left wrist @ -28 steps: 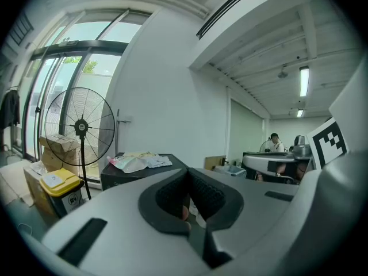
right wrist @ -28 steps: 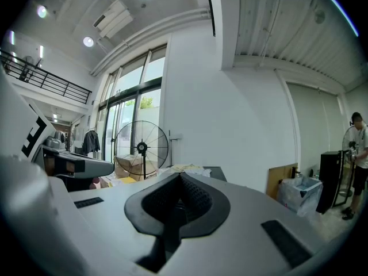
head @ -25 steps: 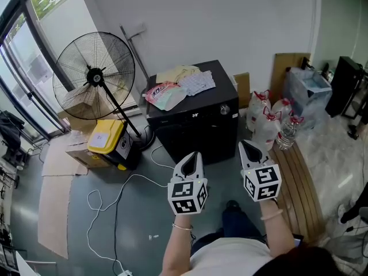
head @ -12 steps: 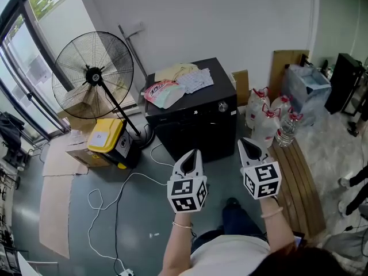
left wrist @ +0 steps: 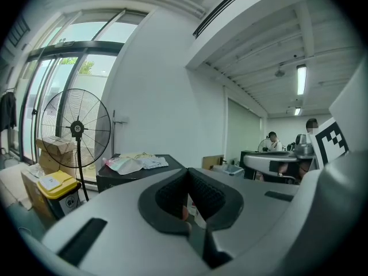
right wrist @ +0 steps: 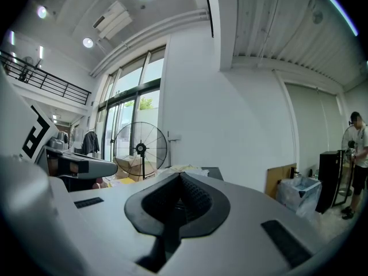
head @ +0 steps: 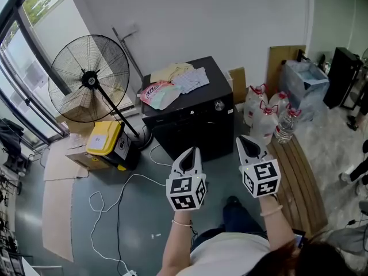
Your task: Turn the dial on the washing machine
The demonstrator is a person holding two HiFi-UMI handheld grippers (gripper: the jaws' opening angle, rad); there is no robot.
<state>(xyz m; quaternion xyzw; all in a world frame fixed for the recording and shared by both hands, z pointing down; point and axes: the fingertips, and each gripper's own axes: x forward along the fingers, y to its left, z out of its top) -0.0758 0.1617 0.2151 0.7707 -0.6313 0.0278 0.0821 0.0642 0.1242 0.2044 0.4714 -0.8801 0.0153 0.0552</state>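
Hovering short of washing machine; dial well ahead of right gripper jaws. Right and left gripper both pinched together, empty (approach posture, likely).

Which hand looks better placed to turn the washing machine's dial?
Probably the right: the dial sits toward the right end of the washing machine, slightly nearer the right gripper than the left gripper. Neither touches it.

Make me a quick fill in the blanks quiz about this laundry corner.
The clothes lie on top of the black ___. In the head view, the fan stands to the ___ of it. The bin has a ___ lid. The left gripper and right gripper both hold ___.
Answers: washing machine; left; yellow; nothing.
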